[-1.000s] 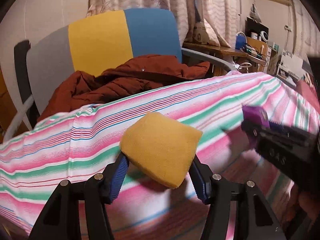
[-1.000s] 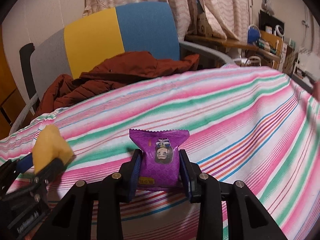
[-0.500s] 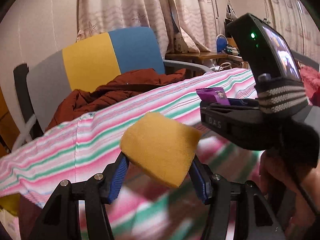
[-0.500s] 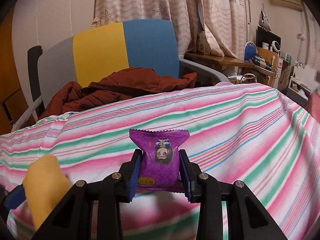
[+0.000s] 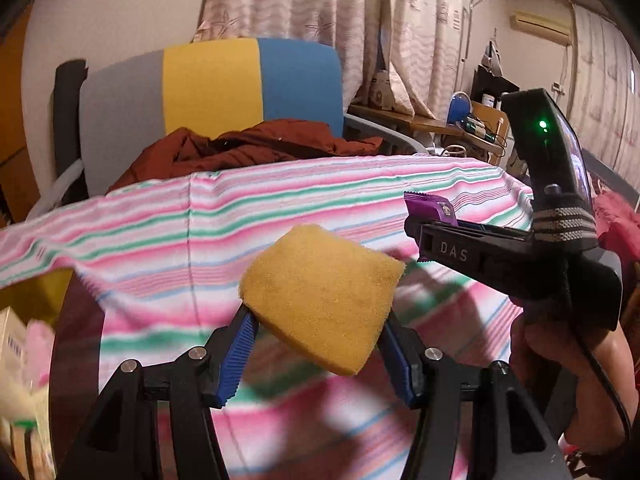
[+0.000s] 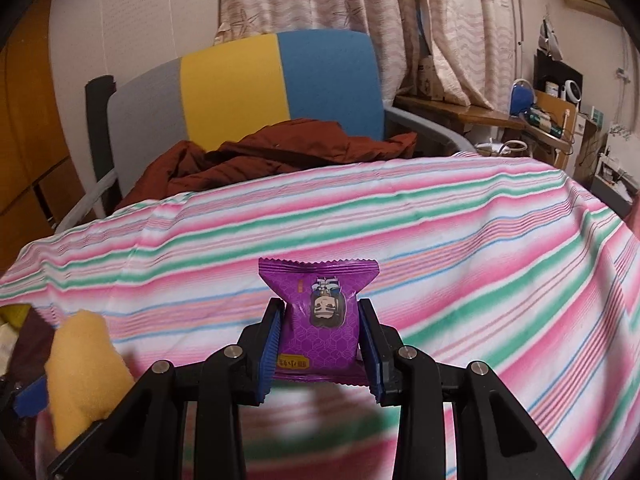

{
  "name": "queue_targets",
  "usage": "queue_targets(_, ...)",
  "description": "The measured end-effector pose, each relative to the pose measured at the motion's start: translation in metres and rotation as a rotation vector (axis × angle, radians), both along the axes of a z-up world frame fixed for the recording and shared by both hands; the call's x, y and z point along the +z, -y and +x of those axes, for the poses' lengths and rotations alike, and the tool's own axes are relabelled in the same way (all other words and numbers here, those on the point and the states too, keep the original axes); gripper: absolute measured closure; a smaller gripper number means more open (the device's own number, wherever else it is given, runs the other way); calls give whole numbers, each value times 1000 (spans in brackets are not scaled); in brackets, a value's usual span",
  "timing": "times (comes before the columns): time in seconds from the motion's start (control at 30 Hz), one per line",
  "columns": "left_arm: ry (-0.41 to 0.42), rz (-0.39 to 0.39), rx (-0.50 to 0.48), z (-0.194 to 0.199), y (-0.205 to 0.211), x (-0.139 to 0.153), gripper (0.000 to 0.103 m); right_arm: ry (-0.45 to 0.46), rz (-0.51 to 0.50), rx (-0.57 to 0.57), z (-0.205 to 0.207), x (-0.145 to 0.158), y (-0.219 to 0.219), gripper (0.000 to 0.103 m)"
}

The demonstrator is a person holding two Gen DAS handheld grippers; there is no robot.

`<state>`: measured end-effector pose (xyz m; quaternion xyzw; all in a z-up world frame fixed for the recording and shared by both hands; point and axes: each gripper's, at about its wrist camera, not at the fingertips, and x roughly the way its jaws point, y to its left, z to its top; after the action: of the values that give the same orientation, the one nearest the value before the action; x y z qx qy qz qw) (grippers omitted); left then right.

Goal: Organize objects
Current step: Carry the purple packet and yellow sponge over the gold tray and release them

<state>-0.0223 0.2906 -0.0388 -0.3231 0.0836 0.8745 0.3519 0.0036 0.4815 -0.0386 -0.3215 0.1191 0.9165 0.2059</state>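
Nearest, left gripper [image 5: 318, 354]: its two blue-padded fingers [image 5: 236, 354] are clamped on the sponge [image 5: 320, 296], one pad on each side of its lower half.
Sponge: yellow, roughly square, tilted with one corner pointing down; it is held in the air above the cloth [image 5: 192, 220] and touches only the pads. In the right wrist view it shows as a yellow lump [image 6: 86, 372] at the lower left edge, blurred.
Right gripper [image 6: 322, 354]: closed on the packet [image 6: 318, 312], blue ribbed pads pressing its left and right sides; from the left wrist camera the gripper [image 5: 416, 230] shows side-on, to the right of the sponge and a little beyond it, with "DAS" on its black body.
Packet: purple snack wrapper with crimped ends and a cartoon face printed upside down; it stands up between the fingers, its lower edge just below the pads, clear of the cloth. Only its purple tip [image 5: 430, 208] sticks out in the left wrist view.
Right hand [image 5: 568, 364]: wrapped around the gripper handle, with a striped strap above it and a green light on the housing.
Cloth: pink, green, blue and white stripes, spread over a flat surface beneath both grippers; its near part is blurred.
Jacket [image 6: 260, 156]: rust-brown, heaped on the seat of the chair [image 6: 240, 88] just past the cloth's far edge.
Chair: backrest in grey, yellow and blue panels.
Curtain [image 6: 360, 8]: pale and patterned, hanging behind the chair.
Desk [image 6: 480, 116]: cluttered, far right by the wall; the items on it are too small to name.
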Motion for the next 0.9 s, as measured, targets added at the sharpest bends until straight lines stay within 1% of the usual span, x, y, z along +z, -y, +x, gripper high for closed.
queue_targets(0.1, 26, 24, 17, 5, 15, 2, 43, 5, -26, 23, 7, -2, 14, 66)
queue_targets(0.23, 37, 57, 29, 14, 36, 8, 43, 5, -53, 60, 15, -1, 35, 66)
queue_targets(0.37, 24, 75, 39, 27, 59, 15, 43, 2, -69, 108, 21, 2, 61, 66)
queue_targets(0.53, 24, 92, 60, 38, 87, 20, 43, -5, -72, 163, 27, 9, 91, 66)
queue_targets(0.9, 28, 134, 131, 43, 145, 32, 43, -12, -58, 267, 30, 24, 152, 66)
